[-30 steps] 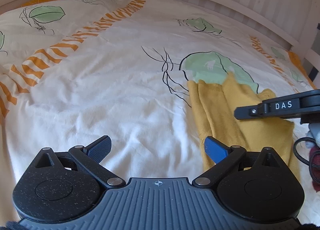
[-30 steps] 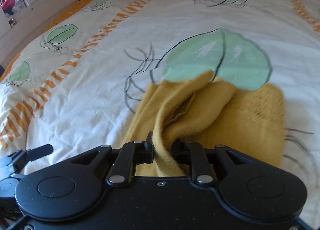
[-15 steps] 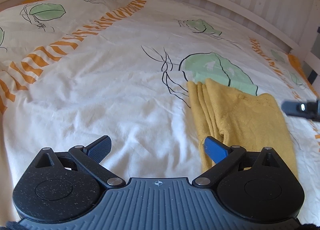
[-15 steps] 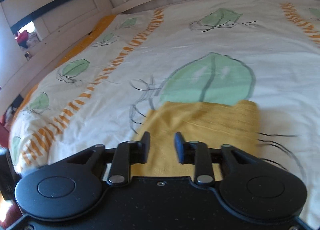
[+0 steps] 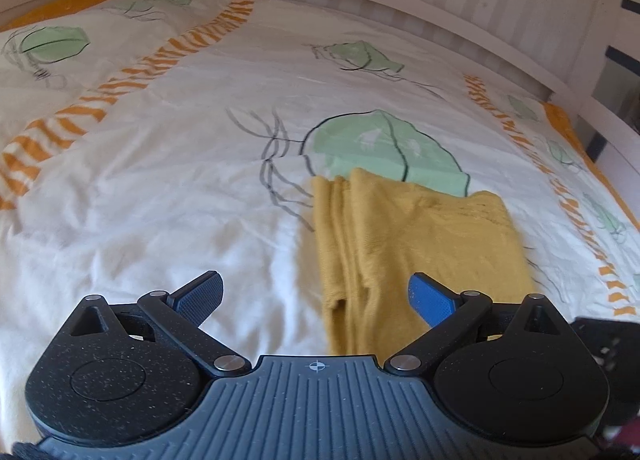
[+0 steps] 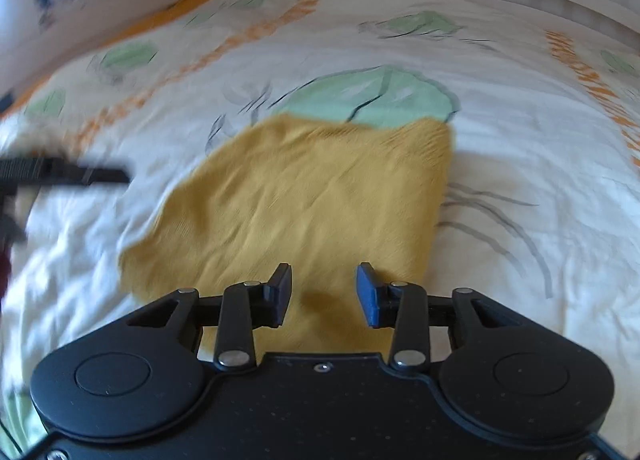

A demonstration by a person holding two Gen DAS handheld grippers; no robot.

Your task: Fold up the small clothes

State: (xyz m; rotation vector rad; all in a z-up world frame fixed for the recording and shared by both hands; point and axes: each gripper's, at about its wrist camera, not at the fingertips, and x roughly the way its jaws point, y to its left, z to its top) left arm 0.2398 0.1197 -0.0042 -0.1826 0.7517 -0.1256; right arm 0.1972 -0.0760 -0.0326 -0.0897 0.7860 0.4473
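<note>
On the bed's leaf-print duvet (image 5: 168,187) lies a folded yellow garment (image 6: 312,195), flat and apart from both tongs; the right tongs (image 6: 324,294) hover just above its near edge, their jaws opening with nothing gripped, while the left tongs (image 5: 316,298) are spread wide and empty beside its bunched left folds. Risk: if either tongs dips while moving, a pad could snag the loose knit and drag the fold open; the soft bedding would let it slide.
</note>
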